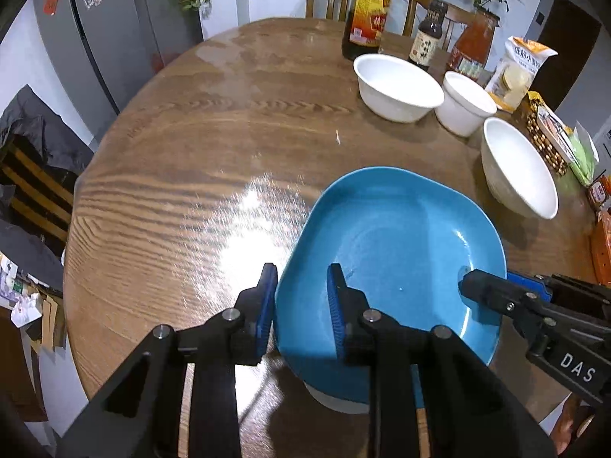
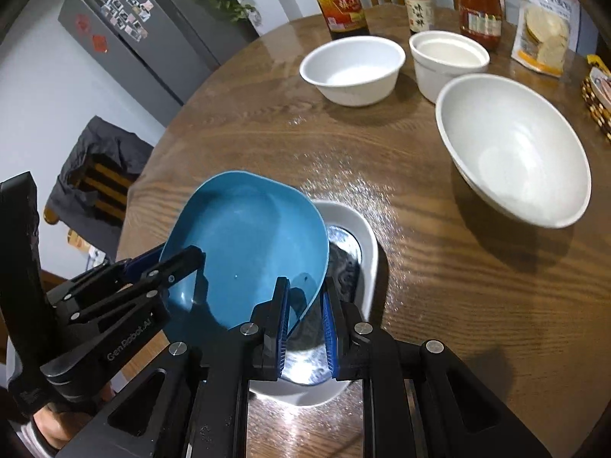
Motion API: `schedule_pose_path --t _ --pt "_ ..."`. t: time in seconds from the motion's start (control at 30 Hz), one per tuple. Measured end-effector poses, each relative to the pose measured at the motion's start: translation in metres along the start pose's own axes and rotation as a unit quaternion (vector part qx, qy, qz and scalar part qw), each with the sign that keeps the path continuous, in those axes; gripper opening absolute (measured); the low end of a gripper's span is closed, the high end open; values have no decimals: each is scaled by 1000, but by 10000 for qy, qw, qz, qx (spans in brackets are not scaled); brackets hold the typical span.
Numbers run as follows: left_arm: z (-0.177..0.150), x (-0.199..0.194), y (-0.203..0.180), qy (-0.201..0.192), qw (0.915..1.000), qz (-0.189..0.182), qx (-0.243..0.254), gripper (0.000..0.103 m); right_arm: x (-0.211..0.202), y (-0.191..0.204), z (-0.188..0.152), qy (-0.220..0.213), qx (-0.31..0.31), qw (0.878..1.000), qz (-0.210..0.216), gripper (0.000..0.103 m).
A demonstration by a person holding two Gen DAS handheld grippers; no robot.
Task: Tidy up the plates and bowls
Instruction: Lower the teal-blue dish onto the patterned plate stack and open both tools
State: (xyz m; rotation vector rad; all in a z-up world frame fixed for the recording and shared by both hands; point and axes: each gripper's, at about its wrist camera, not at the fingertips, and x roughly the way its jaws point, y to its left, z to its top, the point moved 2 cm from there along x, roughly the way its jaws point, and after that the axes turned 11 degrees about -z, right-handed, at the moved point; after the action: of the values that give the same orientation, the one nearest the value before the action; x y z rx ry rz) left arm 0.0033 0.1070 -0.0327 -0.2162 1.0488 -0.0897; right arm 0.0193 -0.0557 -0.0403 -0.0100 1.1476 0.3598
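Both sets of tongs hold the glossy blue plate (image 2: 244, 244) — left tongs (image 1: 301, 301) on its near-left rim, right tongs (image 2: 303, 316) clamping the right edge — tilted over the white patterned dish (image 2: 362, 236). Advice: lower level, release together. Beyond: three smooth white bowls (image 2: 353, 68) on the wooden tabletop (image 1: 214, 122).

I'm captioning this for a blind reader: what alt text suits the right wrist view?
Both tongs, right and left, straddle the rim of a tilted blue plate over a white dish on a wooden table. Three white bowls and bottles stand behind.
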Motion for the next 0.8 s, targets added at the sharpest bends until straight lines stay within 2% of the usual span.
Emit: schedule_pose_path --t 0.8 --pt "-18 23 -11 300 9994 145 30 25 17 1 -10 -33 -431 9977 -514 19"
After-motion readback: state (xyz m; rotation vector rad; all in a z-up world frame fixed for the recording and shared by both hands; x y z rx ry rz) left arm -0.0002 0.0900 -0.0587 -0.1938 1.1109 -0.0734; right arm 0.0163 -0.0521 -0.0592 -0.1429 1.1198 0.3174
